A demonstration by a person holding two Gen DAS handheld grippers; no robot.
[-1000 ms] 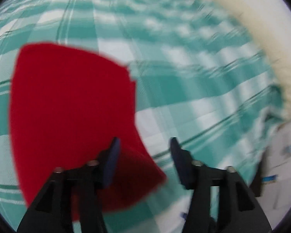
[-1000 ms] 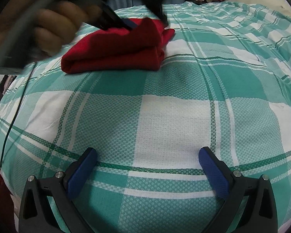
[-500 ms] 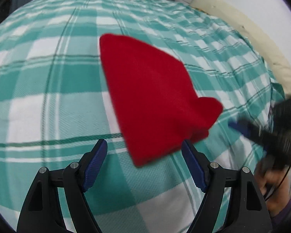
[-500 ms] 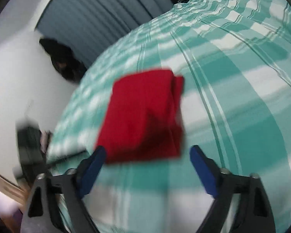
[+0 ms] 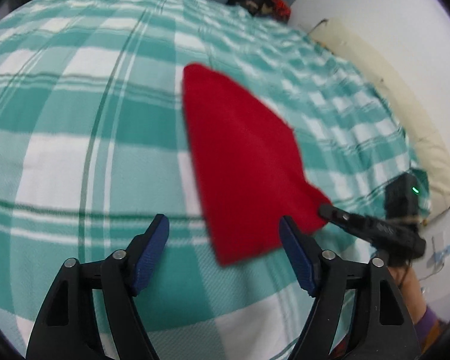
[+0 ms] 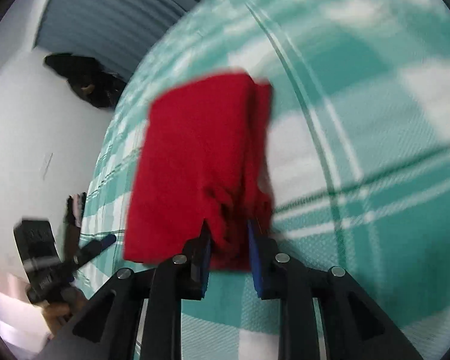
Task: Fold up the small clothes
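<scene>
A folded red cloth (image 5: pixel 240 156) lies on the teal and white checked bedspread (image 5: pixel 75 150). My left gripper (image 5: pixel 223 220) stands open over the cloth's near corner, and its pads do not press on it. In the left wrist view my right gripper (image 5: pixel 324 208) comes in from the right and meets the cloth's right corner. In the right wrist view the right gripper (image 6: pixel 228 229) has its jaws closing, with the bunched near edge of the red cloth (image 6: pixel 195 150) pinched between the blue pads. The left gripper (image 6: pixel 105 241) shows at the lower left, beside the cloth.
A cream bolster (image 5: pixel 405 114) runs along the white wall at the bed's right side. A dark heap of clothes (image 5: pixel 261 0) lies at the far end. A black object (image 6: pixel 87 81) sits by the wall, below a blue curtain (image 6: pixel 120 15). A person's hand (image 6: pixel 57 312) holds the left gripper.
The right gripper swung round to the red cloth and closed its wide jaws on the cloth's edge. The left gripper let go of the cloth, drew back and opened wider.
</scene>
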